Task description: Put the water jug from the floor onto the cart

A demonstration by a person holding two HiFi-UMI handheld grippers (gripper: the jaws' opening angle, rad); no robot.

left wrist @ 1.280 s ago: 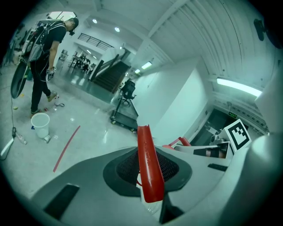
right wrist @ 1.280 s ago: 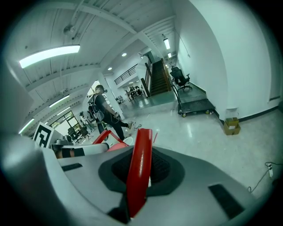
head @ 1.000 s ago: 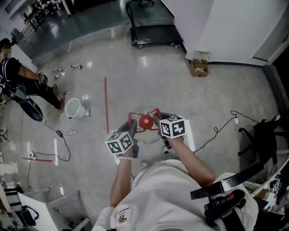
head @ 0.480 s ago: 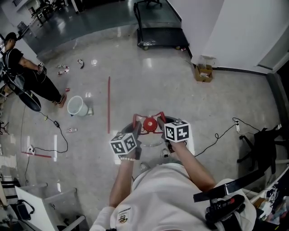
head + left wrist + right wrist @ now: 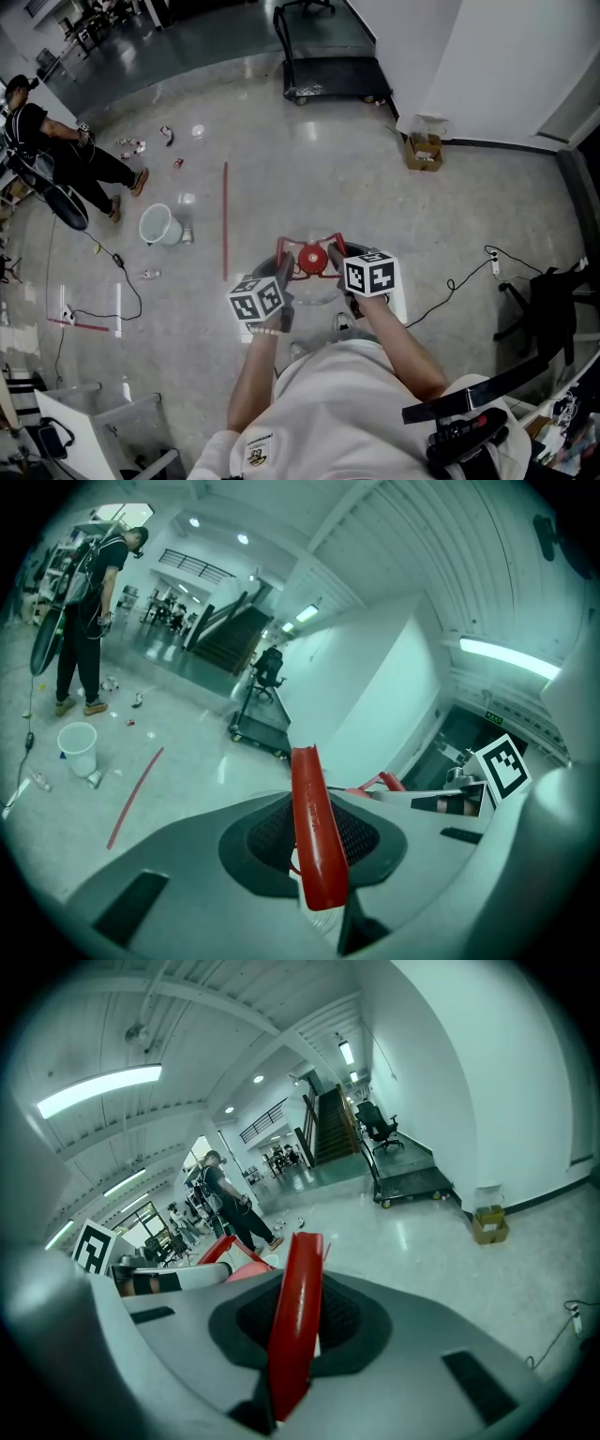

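Water jug (image 5: 310,284) hung between the two grippers right in front of the person, red cap (image 5: 311,259) facing up, and it looked clear of the floor (image 5: 281,169) as far as I could tell. Left hand-held gripper (image 5: 284,270) was clamped on a red handle bar (image 5: 315,841), jaws nearly closed with the bar pinched between them. Right hand-held gripper (image 5: 336,262) had the same kind of pinch on the other red bar (image 5: 294,1316). Cart (image 5: 330,77) sat well apart from all that, across the floor by the white wall. Off to the left were a white bucket (image 5: 157,225), a red line (image 5: 225,220) on the floor, and another person (image 5: 56,164) standing near some scattered litter.
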